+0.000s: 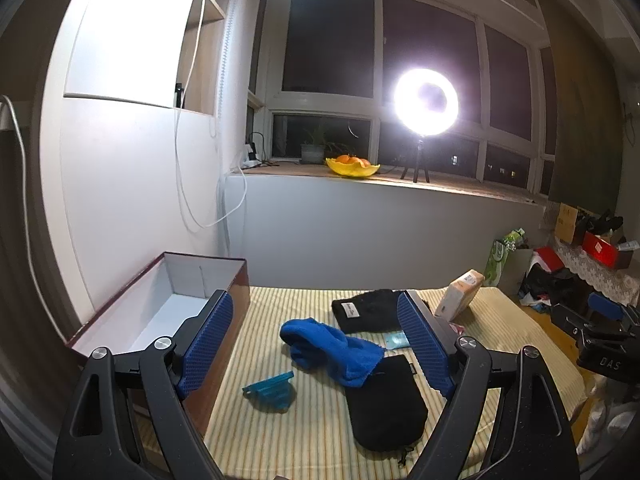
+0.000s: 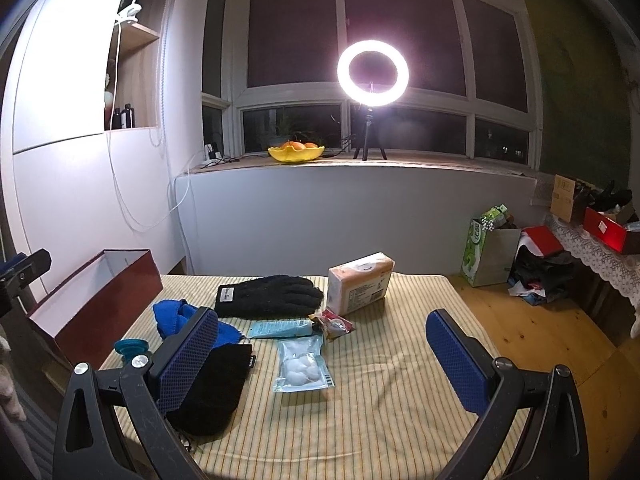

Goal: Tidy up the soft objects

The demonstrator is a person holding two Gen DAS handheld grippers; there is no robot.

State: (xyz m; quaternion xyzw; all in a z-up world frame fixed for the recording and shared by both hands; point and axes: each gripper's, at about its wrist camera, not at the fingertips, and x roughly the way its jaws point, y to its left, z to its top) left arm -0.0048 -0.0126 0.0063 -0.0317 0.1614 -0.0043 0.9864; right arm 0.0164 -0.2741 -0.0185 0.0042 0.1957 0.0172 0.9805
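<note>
On the striped tablecloth (image 2: 380, 400) lie a blue towel (image 1: 332, 346) (image 2: 172, 312), a black pouch (image 1: 384, 404) (image 2: 212, 388), black gloves (image 2: 272, 294) (image 1: 368, 310), a bag of cotton balls (image 2: 302, 366), a tissue pack (image 2: 358, 282) (image 1: 460, 294), a blue tube (image 2: 280, 328), a red snack packet (image 2: 336, 324) and a teal folded cup (image 1: 272, 390) (image 2: 130, 348). A dark red open box (image 1: 160, 312) (image 2: 92, 300) stands at the left, empty. My left gripper (image 1: 320, 344) is open above the towel. My right gripper (image 2: 320, 360) is open above the cotton bag.
A windowsill holds a ring light (image 2: 372, 72), a yellow fruit bowl (image 2: 296, 152) and a plant (image 1: 314, 148). At the right, on the wooden floor (image 2: 540, 328), stand a green paper bag (image 2: 480, 248), clothes and a lace-covered shelf (image 2: 600, 256). White cables hang on the left wall.
</note>
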